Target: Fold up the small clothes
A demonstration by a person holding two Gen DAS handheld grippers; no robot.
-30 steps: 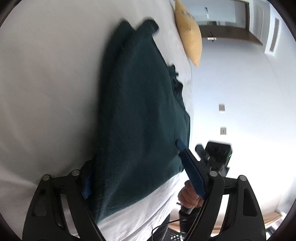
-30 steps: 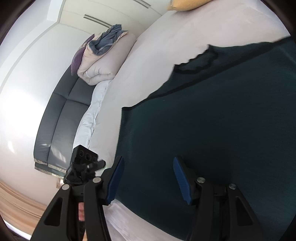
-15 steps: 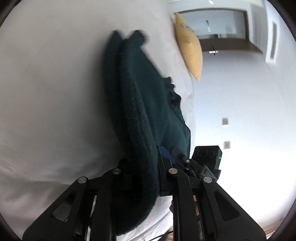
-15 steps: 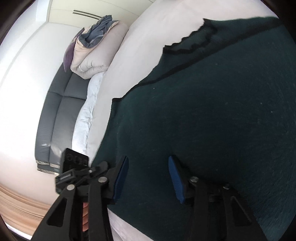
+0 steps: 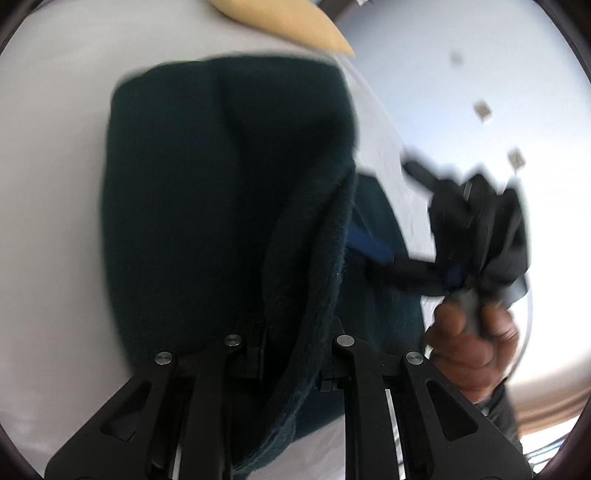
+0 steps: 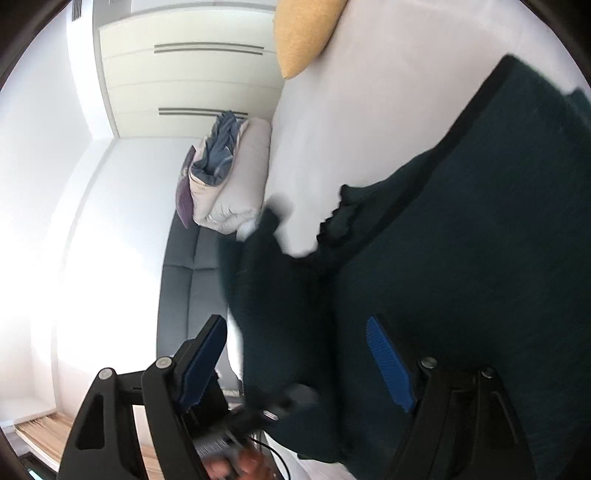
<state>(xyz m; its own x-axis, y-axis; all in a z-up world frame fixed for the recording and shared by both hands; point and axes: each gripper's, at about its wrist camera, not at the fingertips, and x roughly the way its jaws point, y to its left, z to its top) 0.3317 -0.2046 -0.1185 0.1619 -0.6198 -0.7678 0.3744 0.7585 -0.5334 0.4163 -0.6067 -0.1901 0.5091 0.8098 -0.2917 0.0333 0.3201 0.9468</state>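
Left wrist view: left tool (image 5: 291, 332) pinches sweater (image 5: 207, 206) edge for folding on bed (image 5: 51, 184); right tool (image 6: 295, 354) gapes empty.

We find no readable text, label, brand, number or sign in either wrist view. The dark green garment (image 5: 207, 206) carries no print or tag that we can make out, and the yellow cushion (image 6: 306, 33) beyond it is plain.
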